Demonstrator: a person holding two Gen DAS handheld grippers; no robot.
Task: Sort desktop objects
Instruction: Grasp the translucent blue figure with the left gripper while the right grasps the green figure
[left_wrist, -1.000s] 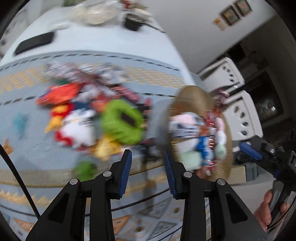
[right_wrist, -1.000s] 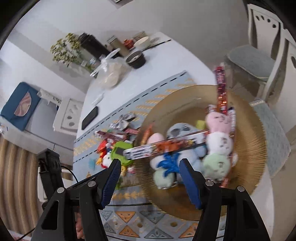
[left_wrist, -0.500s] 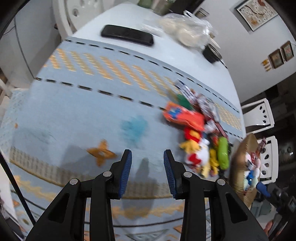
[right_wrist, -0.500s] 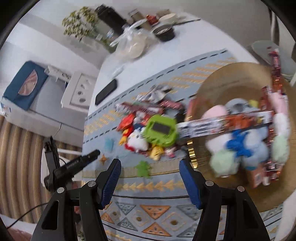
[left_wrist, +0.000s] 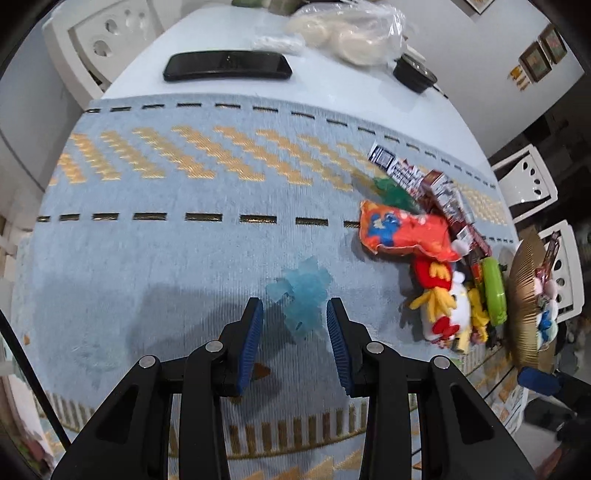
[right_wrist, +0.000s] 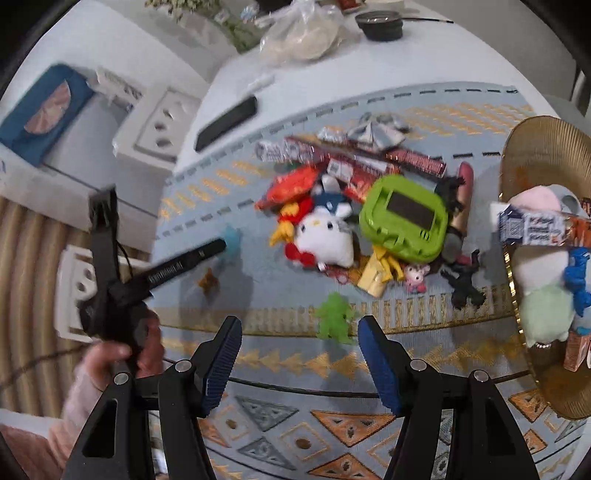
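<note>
My left gripper (left_wrist: 294, 325) is open, low over the blue mat, with a pale blue rubbery figure (left_wrist: 303, 295) lying between its fingertips. My right gripper (right_wrist: 299, 345) is open and empty above a green rubbery figure (right_wrist: 334, 317) near the mat's patterned border. A pile of toys and snack packs lies mid-mat: a white plush (right_wrist: 325, 236), a green case (right_wrist: 404, 219), an orange snack bag (left_wrist: 402, 230). A gold woven basket (right_wrist: 543, 147) at the right holds plush balls and snack bars. The left gripper also shows in the right wrist view (right_wrist: 221, 243).
A small orange figure (right_wrist: 208, 282) lies near the left gripper. A black figure (right_wrist: 463, 284) lies by the basket. A black phone (left_wrist: 227, 66), a plastic bag (left_wrist: 354, 29) and a dark bowl (left_wrist: 415, 74) sit on the white table behind the mat. White chairs stand around.
My left gripper swung left away from the pile and basket, then came down over the pale blue figure. My right gripper moved left off the basket to above the green figure.
</note>
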